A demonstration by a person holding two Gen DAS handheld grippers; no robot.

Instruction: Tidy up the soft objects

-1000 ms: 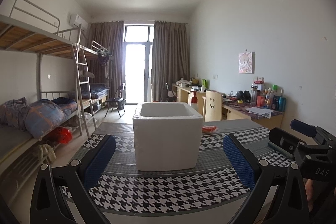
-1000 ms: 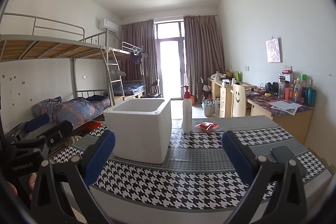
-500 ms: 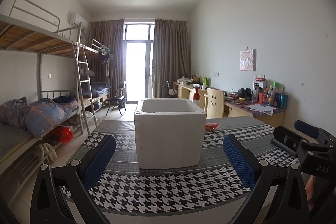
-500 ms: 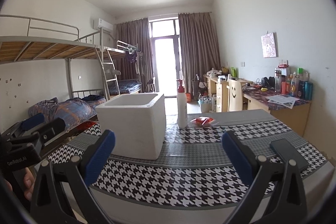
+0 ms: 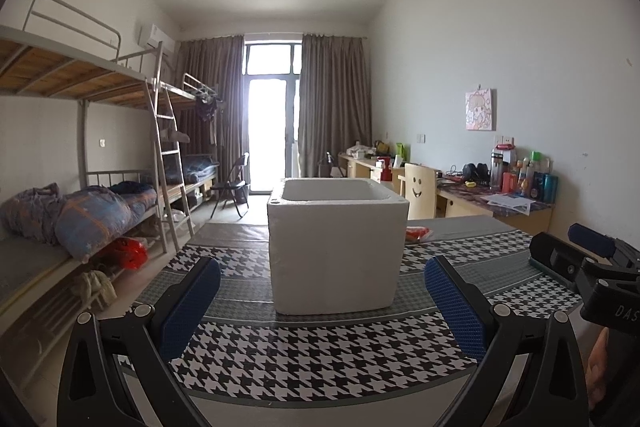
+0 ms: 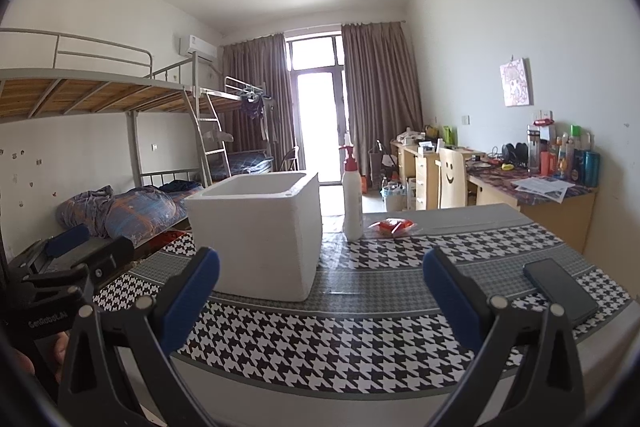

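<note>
Both grippers hang above the near edge of the counter (image 6: 400,359), the left gripper (image 5: 322,301) and right gripper (image 6: 320,291) each with jaws spread wide and holding nothing. The foam box (image 5: 336,243) stands mid-counter. Behind it, beside the bottle (image 6: 352,203), lies a red packet (image 6: 394,226). It looks light, soft and crinkly, probably slippery, so I'd pinch it across the middle gently. A phone (image 6: 560,289) lies at the right.

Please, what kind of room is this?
Most likely a student dormitory room: metal bunk beds with a ladder on one side, and study desks crowded with bottles along the other wall.
</note>
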